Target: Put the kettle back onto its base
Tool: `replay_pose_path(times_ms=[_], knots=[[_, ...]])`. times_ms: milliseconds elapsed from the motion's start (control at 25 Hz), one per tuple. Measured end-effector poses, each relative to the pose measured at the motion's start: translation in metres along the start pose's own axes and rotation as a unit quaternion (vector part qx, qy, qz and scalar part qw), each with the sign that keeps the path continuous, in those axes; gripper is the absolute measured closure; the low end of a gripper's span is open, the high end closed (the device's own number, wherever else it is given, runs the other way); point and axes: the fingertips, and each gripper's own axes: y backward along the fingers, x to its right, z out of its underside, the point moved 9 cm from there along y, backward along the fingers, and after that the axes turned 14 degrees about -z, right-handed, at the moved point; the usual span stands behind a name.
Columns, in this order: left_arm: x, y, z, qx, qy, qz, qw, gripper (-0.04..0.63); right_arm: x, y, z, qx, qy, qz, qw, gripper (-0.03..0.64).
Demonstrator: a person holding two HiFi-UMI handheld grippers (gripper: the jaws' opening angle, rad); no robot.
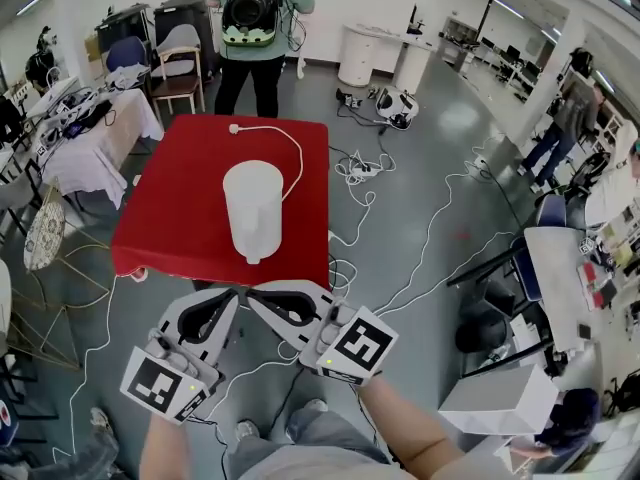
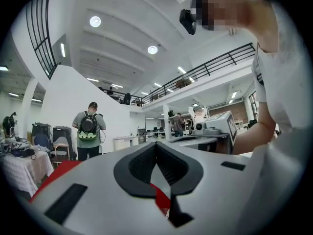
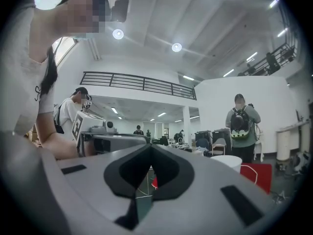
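Observation:
A white kettle (image 1: 252, 208) stands on the red table (image 1: 180, 218), and its white cord (image 1: 290, 143) loops to a plug at the far edge. Whether a base sits under the kettle I cannot tell. Both grippers hover off the table's near edge, apart from the kettle. My left gripper (image 1: 236, 292) is shut and holds nothing. My right gripper (image 1: 253, 293) is shut and empty too, its tip almost touching the left one's. The left gripper view shows the closed left gripper (image 2: 156, 143) over the red table (image 2: 56, 173). Beyond the right gripper (image 3: 150, 146) the kettle (image 3: 226, 161) shows its rim.
A person with a backpack (image 1: 255, 13) stands beyond the table, beside a chair (image 1: 178, 63). A cloth-covered table (image 1: 90, 133) with clutter is at the left. Cables (image 1: 365, 173) trail over the floor on the right. A white box (image 1: 497, 400) sits low right.

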Motion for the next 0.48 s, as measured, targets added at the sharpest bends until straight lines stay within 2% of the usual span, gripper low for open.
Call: replay_pose_path(times_ms=[480], knots=[[-0.029,0.04,-0.009,0.004,0.005,0.029,0.9996,0.586,-0.049,-0.034,-0.004,0.008,0.005,0.048,0.999,0.609]])
